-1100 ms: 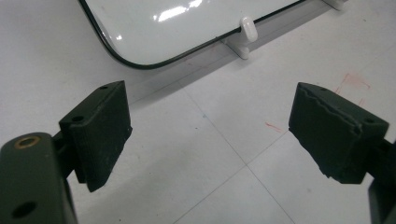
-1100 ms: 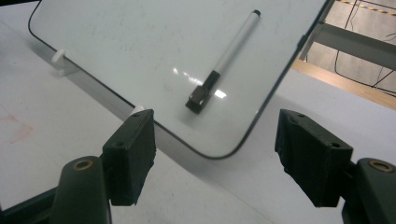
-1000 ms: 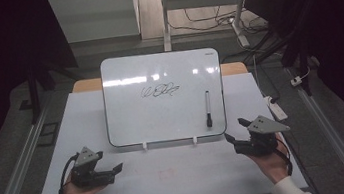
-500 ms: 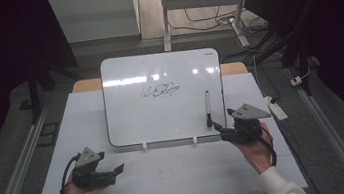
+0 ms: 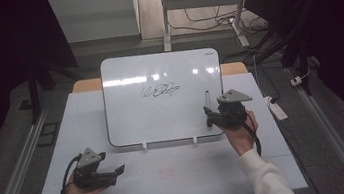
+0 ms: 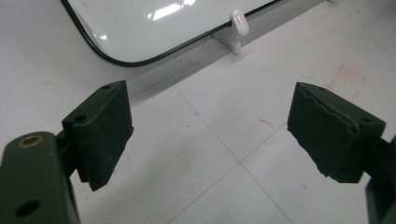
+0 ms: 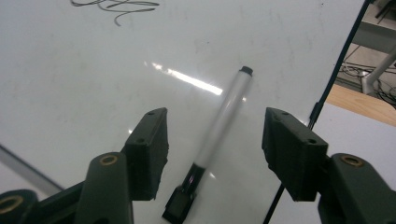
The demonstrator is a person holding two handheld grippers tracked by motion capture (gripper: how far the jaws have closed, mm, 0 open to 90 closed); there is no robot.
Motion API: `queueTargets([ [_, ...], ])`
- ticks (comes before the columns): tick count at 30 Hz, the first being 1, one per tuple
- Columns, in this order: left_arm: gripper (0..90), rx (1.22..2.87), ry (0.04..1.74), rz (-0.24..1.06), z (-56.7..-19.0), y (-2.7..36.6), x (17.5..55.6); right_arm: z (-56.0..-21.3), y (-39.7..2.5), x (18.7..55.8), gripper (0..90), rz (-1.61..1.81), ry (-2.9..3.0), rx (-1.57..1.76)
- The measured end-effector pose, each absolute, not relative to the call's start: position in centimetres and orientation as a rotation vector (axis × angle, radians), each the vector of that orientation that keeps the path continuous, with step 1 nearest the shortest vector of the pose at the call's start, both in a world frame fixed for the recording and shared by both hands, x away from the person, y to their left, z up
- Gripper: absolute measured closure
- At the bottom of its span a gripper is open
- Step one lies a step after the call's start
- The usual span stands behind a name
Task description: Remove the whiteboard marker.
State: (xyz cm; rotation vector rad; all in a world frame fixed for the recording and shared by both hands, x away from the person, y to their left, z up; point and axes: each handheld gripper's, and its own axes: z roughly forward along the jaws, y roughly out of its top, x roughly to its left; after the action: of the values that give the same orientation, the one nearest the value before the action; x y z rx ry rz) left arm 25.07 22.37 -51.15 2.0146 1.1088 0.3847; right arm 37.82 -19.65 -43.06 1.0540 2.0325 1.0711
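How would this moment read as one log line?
right gripper: open, fingers either side of marker on whiteboard | left gripper: open over table

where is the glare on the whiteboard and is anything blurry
High view: bright glare patches along the upper whiteboard, dark surroundings. Right gripper view: a glare streak beside the marker, whose near cap is soft. Left gripper view: glare on the board corner, jaws slightly soft.

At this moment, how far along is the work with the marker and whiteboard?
Early. The whiteboard already carries a scribble. The right gripper is open with the marker lying between its jaws, not yet gripped. The left gripper rests open on the table. The grasp and any use are still left.
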Motion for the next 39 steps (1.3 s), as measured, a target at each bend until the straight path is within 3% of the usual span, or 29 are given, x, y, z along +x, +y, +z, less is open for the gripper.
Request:
queueTargets([
  [16, 14.8, 2.022, 1.099, 0.387, -51.3, 22.4, 25.1, -43.5, -17.7, 40.5, 62.9, 0.986, 1.960, 1.143],
  [39, 14.8, 2.020, 1.095, 0.384, -51.4, 22.5, 25.0, -43.9, -16.4, 41.3, 80.3, 1.008, 1.856, 1.275],
])
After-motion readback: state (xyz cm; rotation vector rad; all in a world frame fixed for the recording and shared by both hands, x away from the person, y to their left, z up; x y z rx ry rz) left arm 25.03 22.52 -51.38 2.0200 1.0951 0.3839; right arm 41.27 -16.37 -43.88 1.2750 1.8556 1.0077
